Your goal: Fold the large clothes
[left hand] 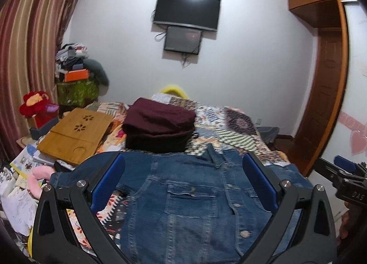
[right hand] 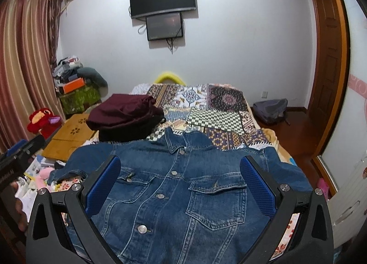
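The denim jacket (right hand: 174, 186) is the landmark. Beyond its collar, a dark folded clothes pile (right hand: 125, 118) blocks the way. To its left lie a bamboo tray (left hand: 75, 133) and papers. Beyond its right shoulder the patchwork bedcover (right hand: 218, 117) lies bare.

Your left wrist camera looks forward along its open fingers from low over the near end of the bed (left hand: 240, 124), close above the denim jacket (left hand: 183, 195), facing the far wall and its television (left hand: 187, 10). Your right wrist camera sits just beside it, equally low and near, aimed the same way but standing further right, so the jacket's button line (right hand: 160, 195) falls central. Both views share the jacket, the maroon pile of clothes (right hand: 123, 112), the patterned bedspread, the television and the curtain (right hand: 25, 57). Each view catches the other tool at its edge.
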{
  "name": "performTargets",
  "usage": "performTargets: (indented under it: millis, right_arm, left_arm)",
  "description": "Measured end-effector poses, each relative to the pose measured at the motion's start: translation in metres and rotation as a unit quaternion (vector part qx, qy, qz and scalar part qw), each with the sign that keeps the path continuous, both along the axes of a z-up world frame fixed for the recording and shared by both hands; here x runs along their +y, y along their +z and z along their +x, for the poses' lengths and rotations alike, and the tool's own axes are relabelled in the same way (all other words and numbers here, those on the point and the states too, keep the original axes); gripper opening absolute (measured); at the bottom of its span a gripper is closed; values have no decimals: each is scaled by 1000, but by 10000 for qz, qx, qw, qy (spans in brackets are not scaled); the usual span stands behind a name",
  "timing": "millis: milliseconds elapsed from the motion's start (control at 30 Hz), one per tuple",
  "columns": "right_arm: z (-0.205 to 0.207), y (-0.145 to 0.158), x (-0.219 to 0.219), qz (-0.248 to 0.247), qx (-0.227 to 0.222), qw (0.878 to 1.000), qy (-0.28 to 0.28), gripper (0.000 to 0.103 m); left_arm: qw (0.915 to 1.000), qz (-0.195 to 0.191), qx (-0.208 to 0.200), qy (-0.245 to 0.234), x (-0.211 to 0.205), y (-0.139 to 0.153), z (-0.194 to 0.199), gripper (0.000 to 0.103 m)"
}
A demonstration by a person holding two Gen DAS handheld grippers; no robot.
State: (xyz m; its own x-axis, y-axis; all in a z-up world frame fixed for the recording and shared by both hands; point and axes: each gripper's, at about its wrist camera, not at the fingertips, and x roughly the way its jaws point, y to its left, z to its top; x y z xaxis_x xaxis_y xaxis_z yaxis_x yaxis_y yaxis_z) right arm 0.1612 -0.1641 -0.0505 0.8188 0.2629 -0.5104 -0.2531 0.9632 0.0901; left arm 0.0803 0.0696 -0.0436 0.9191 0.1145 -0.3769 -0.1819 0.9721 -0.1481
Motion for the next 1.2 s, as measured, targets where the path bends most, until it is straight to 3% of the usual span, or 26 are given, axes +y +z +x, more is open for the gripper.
performTargets:
  millis: [267,467,600,700,800,1067,1133,1200]
  right_arm:
    - [40,-18,13,-78,470,9989,11,103]
    - [67,-33,25,-177,826,9964,39,103]
    - [84,-43,33,-250,1028,9944,57,103]
    - [94,-52,38,-298,1201,9923,60,103]
    - [106,-61,42,-340,1370,9900,59,103]
    - [128,-78,48,-534,1669,9845,22,103]
    - [132,-81,48,-567,1707,9837,6,103]
    - [135,-84,48,-590,1742,9829,-11,103]
  left_arm:
    - [9950,-210,367,908,78,-20,31,103]
    - [9802,-855,922,1526,156,-62,50,103]
    - [9572,-1666,1478,1849,210,-107,59,103]
    - [9353,-2385,1823,1872,244,-142,63,103]
    - [9073,-3217,1990,1836,273,-178,64,103]
    - [8420,-4599,2174,1794,306,-253,71,99]
    - [8355,-4729,2146,1799,311,-262,74,94]
    - [8363,-4680,2151,1878,317,-266,79,86]
